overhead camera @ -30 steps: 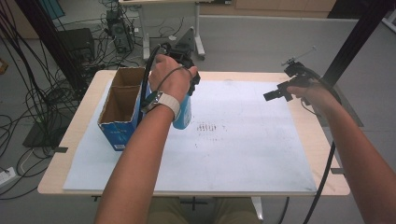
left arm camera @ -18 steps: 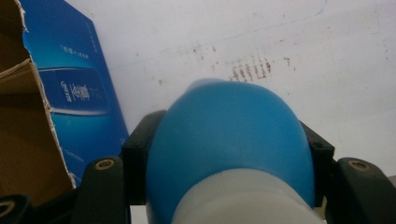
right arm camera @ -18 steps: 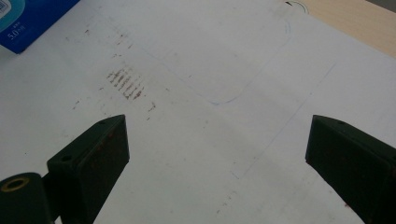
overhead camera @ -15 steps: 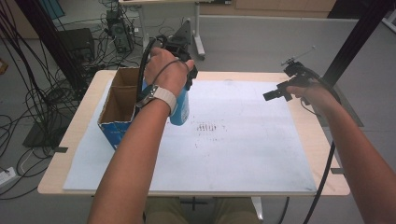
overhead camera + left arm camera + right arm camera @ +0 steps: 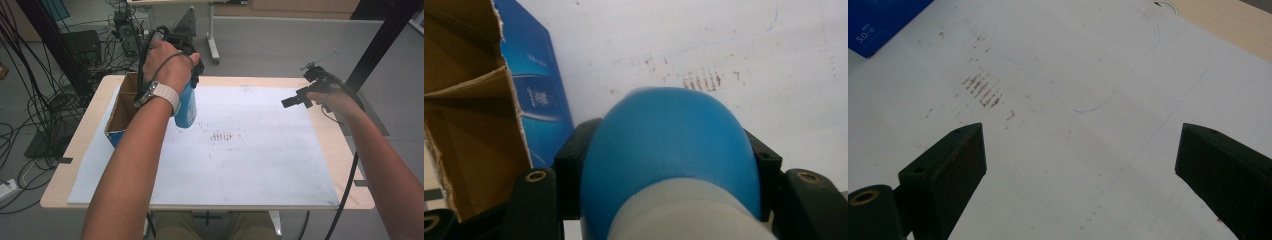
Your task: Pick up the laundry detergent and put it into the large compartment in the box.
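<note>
Bottle held clear of sheet

One open cardboard box (image 5: 120, 112), blue outside, stands at left. Beside it, the left gripper (image 5: 192, 75) clamps one smooth, rounded blue plastic bottle (image 5: 186, 107) above the white sheet (image 5: 250, 160). The right gripper (image 5: 295, 101) hovers, jaws wide, empty.

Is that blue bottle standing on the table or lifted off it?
Lifted. The left gripper clamps the blue bottle from both sides, and it hangs above the white mat beside the open cardboard box.
</note>
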`<state>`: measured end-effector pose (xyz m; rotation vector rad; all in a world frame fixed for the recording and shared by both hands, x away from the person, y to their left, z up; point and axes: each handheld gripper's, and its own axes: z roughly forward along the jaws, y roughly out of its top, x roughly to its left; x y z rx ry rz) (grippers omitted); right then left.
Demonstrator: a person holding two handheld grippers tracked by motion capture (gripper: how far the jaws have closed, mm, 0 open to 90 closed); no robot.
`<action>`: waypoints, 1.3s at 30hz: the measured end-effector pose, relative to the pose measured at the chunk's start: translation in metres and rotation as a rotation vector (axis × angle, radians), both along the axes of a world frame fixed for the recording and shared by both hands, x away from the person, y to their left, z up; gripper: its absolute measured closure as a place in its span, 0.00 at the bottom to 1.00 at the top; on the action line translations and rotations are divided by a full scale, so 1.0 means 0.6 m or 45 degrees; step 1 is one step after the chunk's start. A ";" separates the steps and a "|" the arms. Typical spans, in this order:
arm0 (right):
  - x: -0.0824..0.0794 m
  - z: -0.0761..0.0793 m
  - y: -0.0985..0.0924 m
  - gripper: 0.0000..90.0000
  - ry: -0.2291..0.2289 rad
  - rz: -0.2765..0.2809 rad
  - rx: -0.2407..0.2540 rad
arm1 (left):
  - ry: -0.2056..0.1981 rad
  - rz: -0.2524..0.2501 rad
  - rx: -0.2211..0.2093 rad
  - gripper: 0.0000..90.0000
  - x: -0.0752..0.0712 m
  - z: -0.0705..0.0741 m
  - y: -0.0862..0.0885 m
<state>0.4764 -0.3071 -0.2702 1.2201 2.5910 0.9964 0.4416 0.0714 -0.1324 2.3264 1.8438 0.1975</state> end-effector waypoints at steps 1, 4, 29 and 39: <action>0.000 0.000 0.000 0.07 0.000 0.000 0.000 | 0.000 0.006 -0.002 0.44 0.000 0.002 0.002; 0.000 0.000 0.000 0.07 0.002 -0.001 0.000 | -0.006 0.012 -0.009 0.44 -0.001 0.011 0.011; 0.006 -0.004 0.004 0.07 0.011 -0.001 -0.007 | -0.036 0.087 -0.009 0.44 -0.002 0.079 0.088; 0.007 -0.005 0.005 0.07 0.014 -0.002 -0.009 | -0.042 0.117 -0.001 0.44 -0.003 0.086 0.115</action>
